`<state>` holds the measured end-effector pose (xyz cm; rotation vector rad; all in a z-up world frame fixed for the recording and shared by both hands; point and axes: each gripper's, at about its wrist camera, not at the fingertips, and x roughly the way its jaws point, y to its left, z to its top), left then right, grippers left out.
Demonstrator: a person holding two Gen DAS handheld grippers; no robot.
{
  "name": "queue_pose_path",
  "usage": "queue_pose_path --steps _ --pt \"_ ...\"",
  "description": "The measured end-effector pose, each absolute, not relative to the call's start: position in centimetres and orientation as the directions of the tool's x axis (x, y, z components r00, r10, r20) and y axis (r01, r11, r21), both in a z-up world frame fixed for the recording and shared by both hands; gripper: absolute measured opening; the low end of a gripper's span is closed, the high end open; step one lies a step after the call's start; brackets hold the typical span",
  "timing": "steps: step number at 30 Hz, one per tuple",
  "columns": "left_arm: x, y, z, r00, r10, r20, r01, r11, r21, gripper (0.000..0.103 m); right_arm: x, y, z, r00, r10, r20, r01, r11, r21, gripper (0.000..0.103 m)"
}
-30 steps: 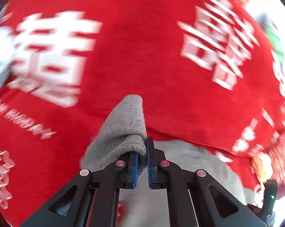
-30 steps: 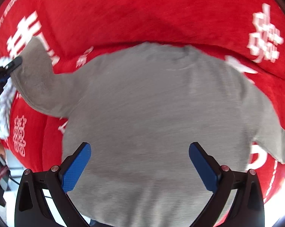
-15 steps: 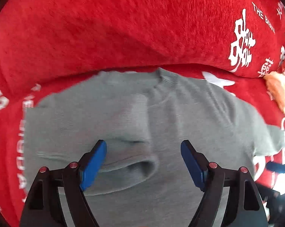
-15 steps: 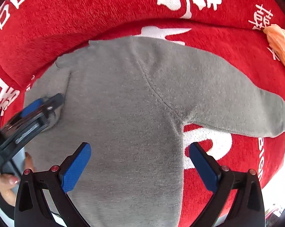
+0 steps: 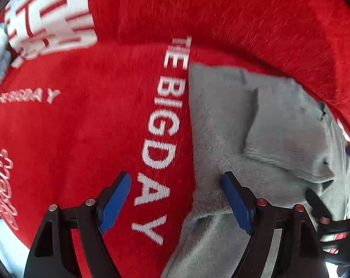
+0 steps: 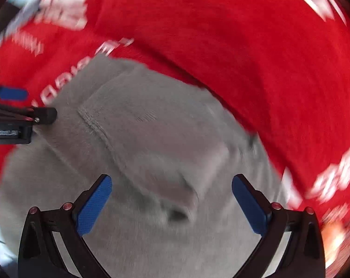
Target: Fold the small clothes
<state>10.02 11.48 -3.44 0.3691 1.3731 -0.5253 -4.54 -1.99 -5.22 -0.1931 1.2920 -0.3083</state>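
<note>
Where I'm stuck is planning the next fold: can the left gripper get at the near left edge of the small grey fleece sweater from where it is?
Probably yes. The left gripper is open and straddles that edge of the small grey fleece sweater on the red printed blanket, with nothing over it.

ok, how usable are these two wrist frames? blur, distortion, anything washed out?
Left wrist: mostly sharp, slight smear on the red blanket lettering at upper left, strong fisheye bend, grey sweater nap readable. Right wrist: heavy motion blur, blanket lettering streaked, sweater seams soft; only the right claw is crisp. Blown-out patches at lower corners in both.
</note>
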Motion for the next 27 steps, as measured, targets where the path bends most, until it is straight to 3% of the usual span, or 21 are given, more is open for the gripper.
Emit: queue_pose_path --steps 1,2,3,5,8,10,13,16,18,20,23,27 --pt "9.5 11.4 -4.1 0.121 -0.135 -0.983 0.571 0.82 -0.042 0.083 -3.5 -1.1 -6.5 0.23 -0.402 -0.886 0.07 0.915 -0.397 0.098" --pt "9.2 11.4 -4.2 0.143 -0.152 -0.978 0.576 0.816 -0.043 0.085 -3.3 -0.9 -7.2 0.221 -0.437 -0.872 0.049 0.898 -0.438 0.083" --pt "9.1 11.4 -4.2 0.15 -0.156 -0.976 0.575 0.817 -0.042 0.086 -2.8 -0.8 -7.4 0.236 -0.441 -0.866 0.038 0.895 -0.445 0.055" --pt "8.8 11.5 -3.9 0.155 -0.159 -0.975 0.574 0.818 -0.043 0.086 -2.9 -1.9 -6.4 0.239 -0.441 -0.865 0.112 0.897 -0.427 0.01" --pt "8.9 12.0 -3.7 0.144 -0.166 -0.976 0.574 0.817 -0.054 0.086 -5.6 -6.4 -2.9 0.301 -0.367 -0.88 0.382 0.892 -0.241 0.01" --pt "8.6 11.9 -3.6 0.144 -0.164 -0.976 0.586 0.809 -0.05 0.086 -9.8 -11.0 -1.2 0.37 -0.281 -0.886 0.6 0.8 -0.003 0.01" --pt "9.0 11.7 -3.8 0.147 -0.164 -0.975 0.604 0.796 -0.043 0.086 -18.0 -17.1 -2.3 0.462 -0.181 -0.869 0.817 0.469 0.336 0.01" --pt "9.3 11.5 -3.5 0.133 -0.163 -0.978 0.613 0.789 -0.048 0.086 -23.1 -19.1 -5.1 0.517 -0.103 -0.85 0.847 0.209 0.489 0.024" --pt "10.2 11.0 -3.1 0.106 -0.161 -0.981 0.616 0.785 -0.062 0.086 -25.9 -19.0 -6.4 0.543 -0.072 -0.837 0.839 0.064 0.54 0.057" --pt "11.4 10.7 -2.2 0.105 -0.189 -0.976 0.621 0.779 -0.084 0.086 -26.5 -17.5 -6.2 0.609 -0.036 -0.792 0.793 0.045 0.608 0.058" --pt "14.4 9.5 -2.0 0.076 -0.217 -0.973 0.618 0.776 -0.124 0.085 -22.4 -12.4 -6.2 0.709 0.16 -0.687 0.682 0.096 0.725 0.059" --pt "17.1 7.7 -3.8 0.008 -0.191 -0.981 0.605 0.783 -0.147 0.086 -15.0 -5.0 -9.3 0.755 0.364 -0.546 0.582 0.013 0.813 0.059"
